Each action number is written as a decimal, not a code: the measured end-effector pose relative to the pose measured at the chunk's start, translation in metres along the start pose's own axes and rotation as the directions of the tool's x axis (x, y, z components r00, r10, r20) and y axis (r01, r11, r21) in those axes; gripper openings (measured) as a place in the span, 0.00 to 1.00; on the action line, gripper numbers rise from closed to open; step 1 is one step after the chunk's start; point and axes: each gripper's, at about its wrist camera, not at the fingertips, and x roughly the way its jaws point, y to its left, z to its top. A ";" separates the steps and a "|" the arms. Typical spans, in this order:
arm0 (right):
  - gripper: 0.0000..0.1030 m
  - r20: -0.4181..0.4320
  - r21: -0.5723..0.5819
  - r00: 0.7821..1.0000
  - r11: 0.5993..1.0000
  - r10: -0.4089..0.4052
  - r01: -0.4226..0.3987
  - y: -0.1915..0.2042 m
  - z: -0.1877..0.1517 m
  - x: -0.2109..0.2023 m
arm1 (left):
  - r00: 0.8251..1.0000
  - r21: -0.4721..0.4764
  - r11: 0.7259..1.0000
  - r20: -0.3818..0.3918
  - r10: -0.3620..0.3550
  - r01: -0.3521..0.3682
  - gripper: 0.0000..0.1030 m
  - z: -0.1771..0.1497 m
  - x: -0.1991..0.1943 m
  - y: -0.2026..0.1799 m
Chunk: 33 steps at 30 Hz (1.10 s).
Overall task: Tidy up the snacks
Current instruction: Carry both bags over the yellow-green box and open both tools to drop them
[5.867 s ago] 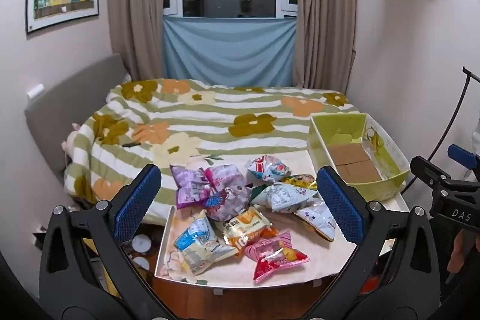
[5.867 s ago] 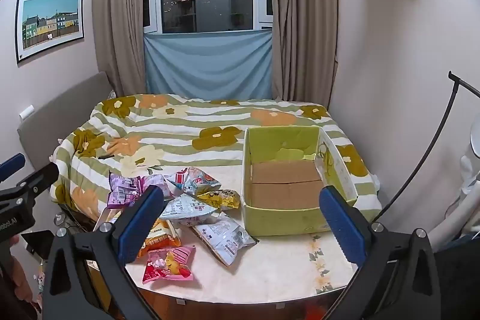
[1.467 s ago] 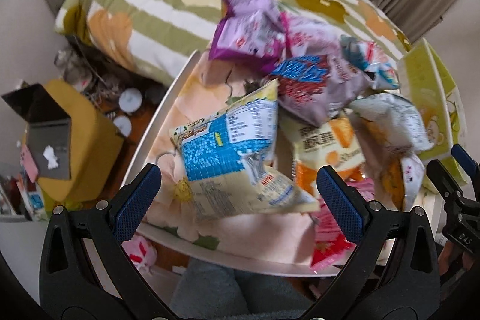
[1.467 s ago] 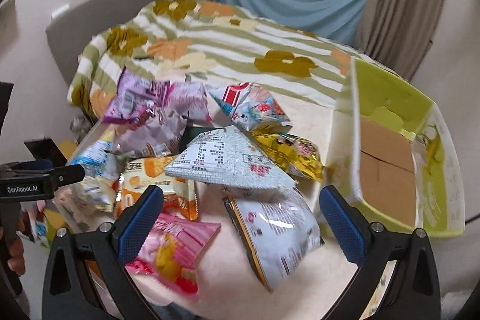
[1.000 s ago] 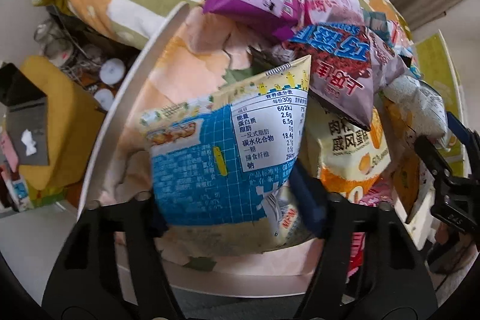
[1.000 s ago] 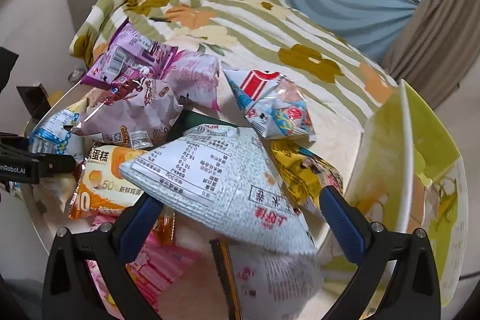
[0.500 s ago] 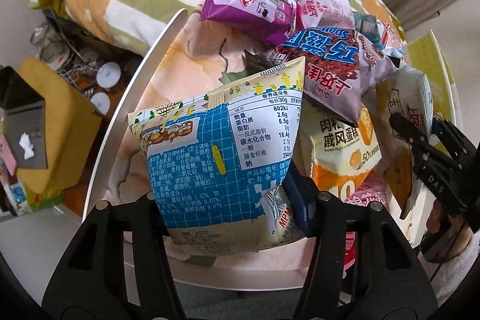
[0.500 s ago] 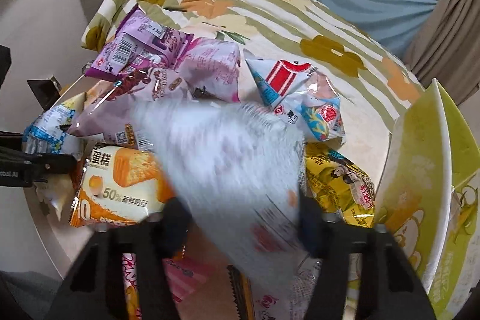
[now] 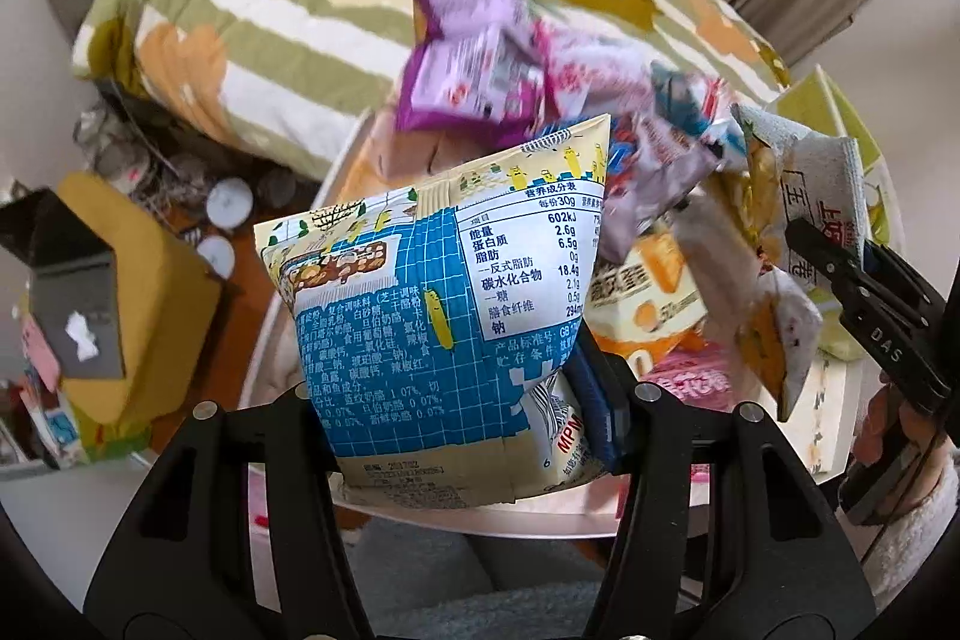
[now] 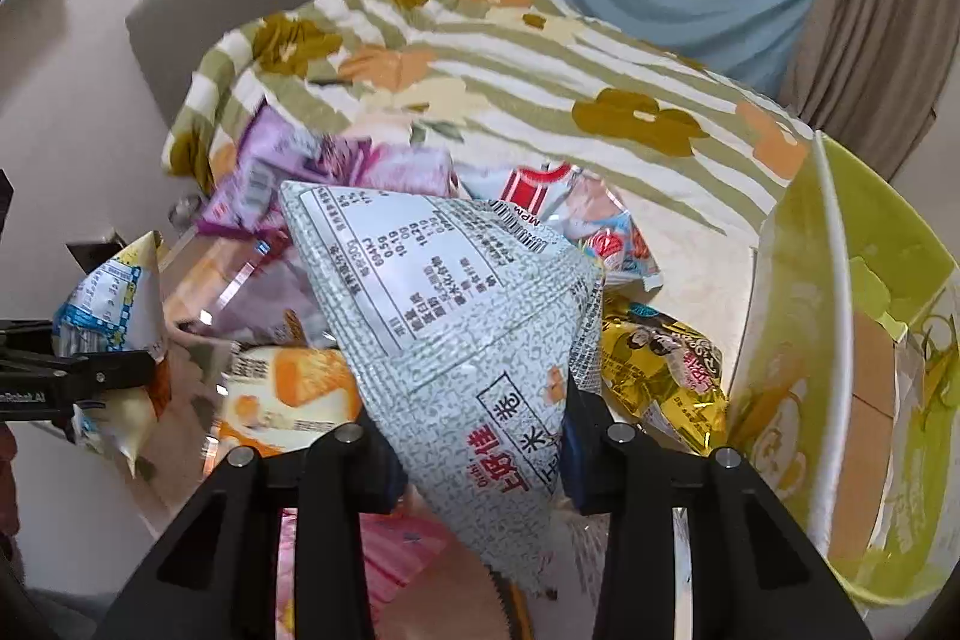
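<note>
Now that both tongs have clamped shut, the left tongs hold the blue-and-cream snack bag and the right tongs the grey-white snack bag, both lifted above the table; the yellow-green box waits at the right.

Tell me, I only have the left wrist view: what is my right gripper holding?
Observer: The right gripper is shut on a grey-white speckled packet.
Operator: Is the box empty?
Observer: The yellow-green box shows only its bare cardboard bottom; its near corner is hidden.
Operator: What lies between that packet and the box?
Observer: A yellow snack bag, lying on the table just left of the box wall.
</note>
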 end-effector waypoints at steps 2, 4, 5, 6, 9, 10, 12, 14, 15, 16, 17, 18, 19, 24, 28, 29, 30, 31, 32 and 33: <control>0.35 0.018 0.022 1.000 1.000 0.010 -0.010 0.000 0.002 -0.012 | 1.000 0.023 1.000 0.031 -0.001 0.001 0.50 0.008 -0.015 -0.005; 0.35 0.047 0.044 0.999 0.999 0.018 -0.020 0.000 0.006 -0.027 | 0.998 0.046 0.999 0.060 -0.010 0.007 0.50 0.017 -0.027 -0.010; 0.35 0.070 0.065 0.997 0.997 0.023 -0.028 -0.002 0.009 -0.039 | 0.997 0.064 0.998 0.079 -0.020 0.015 0.50 0.025 -0.034 -0.016; 0.35 0.090 0.079 0.995 0.996 0.031 -0.038 -0.003 0.010 -0.046 | 0.995 0.080 0.997 0.091 -0.031 0.023 0.50 0.032 -0.039 -0.022; 0.35 0.144 0.124 0.990 0.992 0.013 -0.031 -0.011 0.017 -0.074 | 0.989 0.162 0.985 0.128 -0.077 0.056 0.50 0.056 -0.052 -0.049; 0.35 0.162 0.141 0.987 0.990 -0.003 -0.020 -0.014 0.020 -0.084 | 0.987 0.186 0.980 0.135 -0.089 0.063 0.50 0.062 -0.053 -0.059; 0.35 0.186 0.173 0.982 0.985 -0.034 0.001 -0.023 0.024 -0.100 | 0.982 0.236 0.968 0.146 -0.122 0.086 0.50 0.078 -0.056 -0.084; 0.35 0.196 0.210 0.978 0.977 -0.066 0.024 -0.036 0.027 -0.112 | 0.975 0.286 0.951 0.149 -0.166 0.118 0.50 0.091 -0.057 -0.117; 0.35 0.200 0.229 0.976 0.973 -0.085 0.038 -0.046 0.028 -0.118 | 0.972 0.310 0.943 0.152 -0.179 0.125 0.50 0.096 -0.057 -0.132; 0.35 0.201 0.240 0.974 0.969 -0.101 0.051 -0.054 0.029 -0.122 | 0.969 0.328 0.935 0.150 -0.194 0.137 0.50 0.100 -0.056 -0.148; 0.35 0.201 0.253 0.972 0.965 -0.123 0.070 -0.064 0.029 -0.127 | 0.967 0.347 0.926 0.144 -0.211 0.150 0.50 0.106 -0.052 -0.166; 0.35 0.198 0.266 0.970 0.960 -0.143 0.088 -0.074 0.029 -0.130 | 0.963 0.368 0.915 0.139 -0.231 0.166 0.50 0.111 -0.050 -0.186; 0.35 0.191 0.281 0.968 0.954 -0.163 0.105 -0.087 0.028 -0.132 | 0.960 0.383 0.907 0.136 -0.245 0.177 0.50 0.115 -0.048 -0.204; 0.35 0.170 0.347 0.962 0.927 -0.213 0.143 -0.150 0.021 -0.138 | 0.953 0.441 0.870 0.093 -0.287 0.219 0.50 0.126 -0.022 -0.307; 0.35 0.144 0.380 0.966 0.913 -0.216 0.147 -0.202 0.015 -0.137 | 0.956 0.467 0.853 0.052 -0.289 0.232 0.50 0.127 0.008 -0.375; 0.35 0.140 0.388 0.967 0.910 -0.213 0.144 -0.215 0.013 -0.135 | 0.960 0.477 0.849 0.038 -0.277 0.226 0.50 0.128 0.021 -0.398; 0.35 0.139 0.394 0.968 0.908 -0.210 0.141 -0.225 0.010 -0.135 | 0.963 0.480 0.849 0.030 -0.268 0.221 0.50 0.129 0.031 -0.411; 0.35 0.138 0.406 0.970 0.904 -0.201 0.130 -0.239 0.008 -0.133 | 0.968 0.480 0.851 0.017 -0.251 0.212 0.50 0.130 0.046 -0.429; 0.35 0.137 0.413 0.971 0.902 -0.194 0.122 -0.247 0.005 -0.132 | 0.971 0.480 0.853 0.008 -0.239 0.206 0.50 0.129 0.057 -0.442; 0.35 0.134 0.424 0.974 0.899 -0.183 0.110 -0.262 0.000 -0.130 | 0.976 0.483 0.854 -0.007 -0.219 0.196 0.50 0.129 0.072 -0.456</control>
